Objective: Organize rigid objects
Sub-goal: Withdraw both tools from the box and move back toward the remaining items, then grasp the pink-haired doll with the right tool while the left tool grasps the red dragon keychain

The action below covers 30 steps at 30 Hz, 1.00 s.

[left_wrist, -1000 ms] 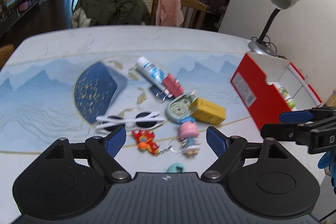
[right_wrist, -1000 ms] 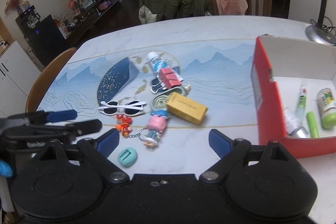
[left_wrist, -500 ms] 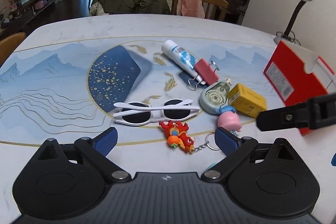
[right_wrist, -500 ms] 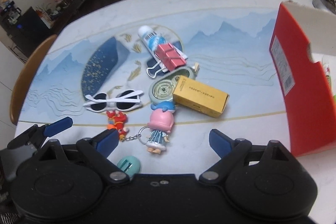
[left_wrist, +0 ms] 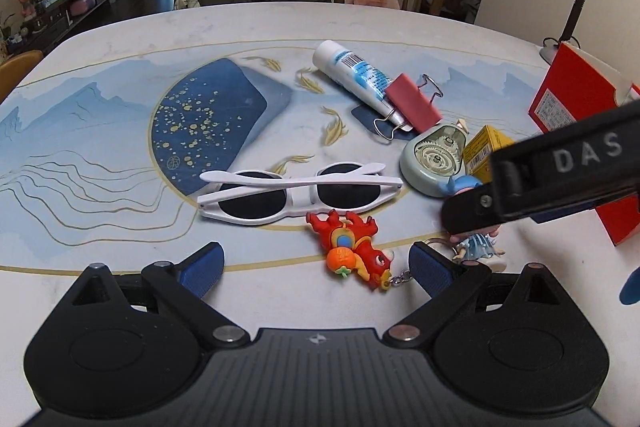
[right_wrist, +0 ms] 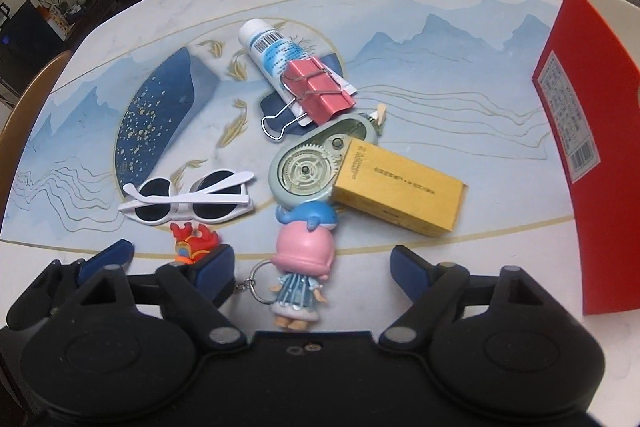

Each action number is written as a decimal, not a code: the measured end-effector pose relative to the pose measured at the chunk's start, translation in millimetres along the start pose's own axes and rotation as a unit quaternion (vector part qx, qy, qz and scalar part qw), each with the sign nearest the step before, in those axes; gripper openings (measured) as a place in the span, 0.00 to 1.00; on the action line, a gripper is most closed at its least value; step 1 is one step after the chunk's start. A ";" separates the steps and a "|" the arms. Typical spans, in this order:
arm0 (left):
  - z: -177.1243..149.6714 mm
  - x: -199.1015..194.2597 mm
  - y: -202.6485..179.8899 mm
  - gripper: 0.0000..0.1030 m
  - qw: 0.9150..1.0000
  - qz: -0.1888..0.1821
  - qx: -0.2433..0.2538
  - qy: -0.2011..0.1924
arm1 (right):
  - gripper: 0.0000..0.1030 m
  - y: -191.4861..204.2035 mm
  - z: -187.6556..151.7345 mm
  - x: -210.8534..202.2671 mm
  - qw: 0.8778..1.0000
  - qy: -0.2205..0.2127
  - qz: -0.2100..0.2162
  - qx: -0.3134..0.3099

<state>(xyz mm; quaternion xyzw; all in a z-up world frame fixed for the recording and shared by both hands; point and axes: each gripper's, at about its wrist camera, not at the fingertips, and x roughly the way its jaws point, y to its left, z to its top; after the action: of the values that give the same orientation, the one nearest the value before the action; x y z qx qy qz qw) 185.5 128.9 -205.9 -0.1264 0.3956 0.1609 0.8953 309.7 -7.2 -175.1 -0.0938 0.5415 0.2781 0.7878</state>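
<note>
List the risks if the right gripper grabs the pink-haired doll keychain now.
1. The doll shares a key ring with the red figure, so lifting could drag it.
2. The left gripper sits close, risking collision.
3. The doll's whale hat touches the tape dispenser, which might shift.

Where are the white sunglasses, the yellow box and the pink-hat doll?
white sunglasses [left_wrist: 298,198]: left wrist view, on the bridge.
yellow box [right_wrist: 400,195]: right wrist view, top face.
pink-hat doll [right_wrist: 305,251]: right wrist view, on its hat.
</note>
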 end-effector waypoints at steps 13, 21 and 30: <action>-7.5 -0.7 -14.6 0.91 0.999 0.005 0.041 -0.015 | 0.58 -1.3 1.0 11.8 1.000 0.012 0.001 0.002; -4.2 -3.7 -21.2 0.62 0.998 -0.005 0.053 -0.019 | 0.37 2.2 0.0 11.1 1.000 0.011 0.006 -0.007; -1.0 -5.5 -20.5 0.39 0.999 -0.012 0.045 -0.012 | 0.34 -3.9 -5.0 4.0 1.000 0.004 0.010 -0.011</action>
<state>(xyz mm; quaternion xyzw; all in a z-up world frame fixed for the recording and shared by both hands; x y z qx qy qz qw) 189.3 108.7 -200.4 -0.0888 0.3897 0.1334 0.9069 308.8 -11.3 -181.3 -0.0980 0.5424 0.2917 0.7817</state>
